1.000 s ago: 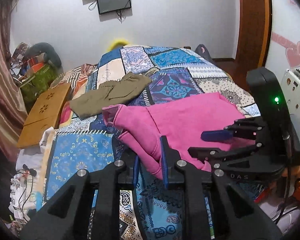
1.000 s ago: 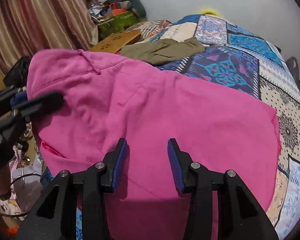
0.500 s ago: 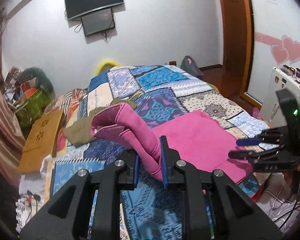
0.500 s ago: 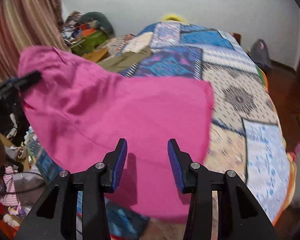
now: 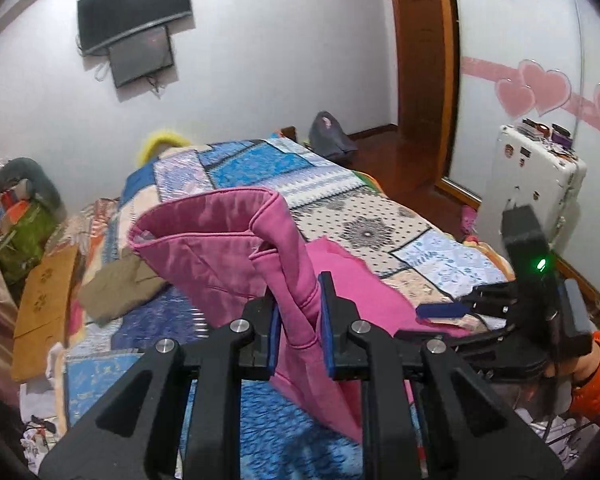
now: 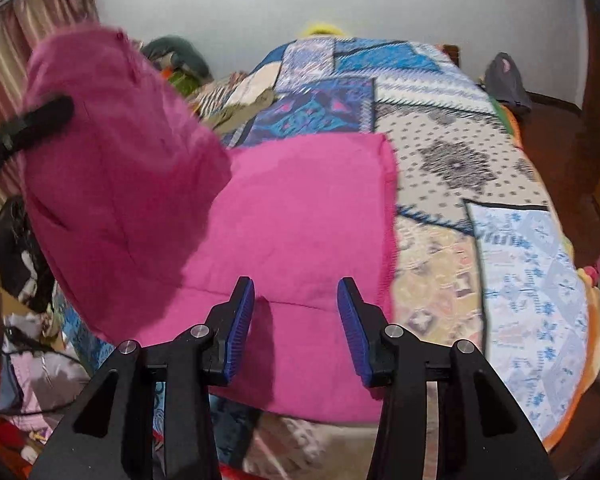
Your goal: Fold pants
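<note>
Bedroom, white walls [image 5: 260, 80]. Bed covered by a patchwork quilt [image 6: 480, 160] of blue, cream and purple panels, filling most of both views. Wall-mounted TV [image 5: 134, 10] above a smaller screen on the far wall; wooden door frame [image 5: 424, 60] far right; pink heart decals [image 5: 540, 88] on the right wall. Striped curtain [image 6: 40, 20] at left, clutter piled below it. White suitcase [image 5: 536, 176] standing right of the bed. Olive-brown garment [image 5: 116, 288] lying on the quilt's left side, beside a wooden lap tray [image 5: 44, 312].

Pink pants [image 6: 300, 220] spread on the near part of the quilt, far edge folded straight, left portion lifted clear of the bed.

Left gripper [image 5: 300, 320]: narrow, blue pads pinching a raised fold of the pink pants, waistband opening up above the jaws.

Right gripper [image 6: 296, 328]: partly spread, nothing between the pads, hovering over the flat near portion of the pants. Orange sleeve [image 5: 596, 376] behind it in the left view.
</note>
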Available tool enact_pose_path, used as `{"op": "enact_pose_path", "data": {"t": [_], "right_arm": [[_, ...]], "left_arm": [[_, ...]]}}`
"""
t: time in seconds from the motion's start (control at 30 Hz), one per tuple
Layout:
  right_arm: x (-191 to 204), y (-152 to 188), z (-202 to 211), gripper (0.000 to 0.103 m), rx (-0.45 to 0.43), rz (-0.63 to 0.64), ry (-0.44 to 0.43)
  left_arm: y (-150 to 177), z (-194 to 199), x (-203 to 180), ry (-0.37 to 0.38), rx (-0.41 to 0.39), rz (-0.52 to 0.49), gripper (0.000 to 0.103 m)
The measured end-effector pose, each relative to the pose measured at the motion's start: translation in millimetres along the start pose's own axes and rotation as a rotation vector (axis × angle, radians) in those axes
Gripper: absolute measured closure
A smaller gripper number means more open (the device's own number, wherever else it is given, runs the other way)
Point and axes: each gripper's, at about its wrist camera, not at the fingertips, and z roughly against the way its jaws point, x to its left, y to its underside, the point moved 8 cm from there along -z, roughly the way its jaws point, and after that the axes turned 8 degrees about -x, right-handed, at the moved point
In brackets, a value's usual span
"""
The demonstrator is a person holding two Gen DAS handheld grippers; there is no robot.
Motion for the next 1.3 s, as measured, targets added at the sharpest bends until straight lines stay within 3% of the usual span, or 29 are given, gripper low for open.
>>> {"op": "enact_pose_path", "data": {"t": [0.1,0.2,0.37,0.6,0.8,0.83,0.93,0.97,1.13,1.3], "right_arm": [[-18.0,-1.7,11.3,0.062,-0.021,-0.014,0.045],[-35.5,7.8,9.8,0.062,0.012,-0.031,0.08],[-43.5,28.7,-2.7,0.062,0.066,-0.069,0.07],[-46.9,24.9,12.9,0.061,0.004,-0.082,0.092],[-51.0,25.7,19.5,0.061,0.004,-0.098,0.097],[-50.8,24.8,20.8,0.061,0.002,-0.094,0.1],[-48.1,20.2,24.3,0.061,-0.009,-0.076,0.11],[-46.1,18.1,25.1,0.061,-0.015,-0.07,0.109],[-37.2,5.9,27.8,0.061,-0.047,-0.028,0.119],[-25.6,-13.9,36.9,0.061,-0.095,-0.004,0.102]], "left_arm": [[-0.8,-9.5,-10.2,0.035,0.015,0.001,0.087],[-2.4,-16.2,-19.7,0.065,0.022,-0.001,0.087],[6.3,-33.7,-40.1,0.13,0.087,-0.009,0.087],[33.7,-61.2,-67.0,0.176,0.197,-0.025,0.086],[41.8,-72.6,-71.1,0.241,0.248,0.043,0.086],[42.0,-73.5,-71.4,0.249,0.254,0.049,0.083],[41.7,-73.3,-71.6,0.274,0.271,0.083,0.06],[39.1,-70.6,-69.7,0.279,0.259,0.1,0.057],[26.2,-59.2,-58.2,0.261,0.226,0.098,0.055],[16.7,-65.2,-7.3,0.14,0.202,0.063,0.053]]}}
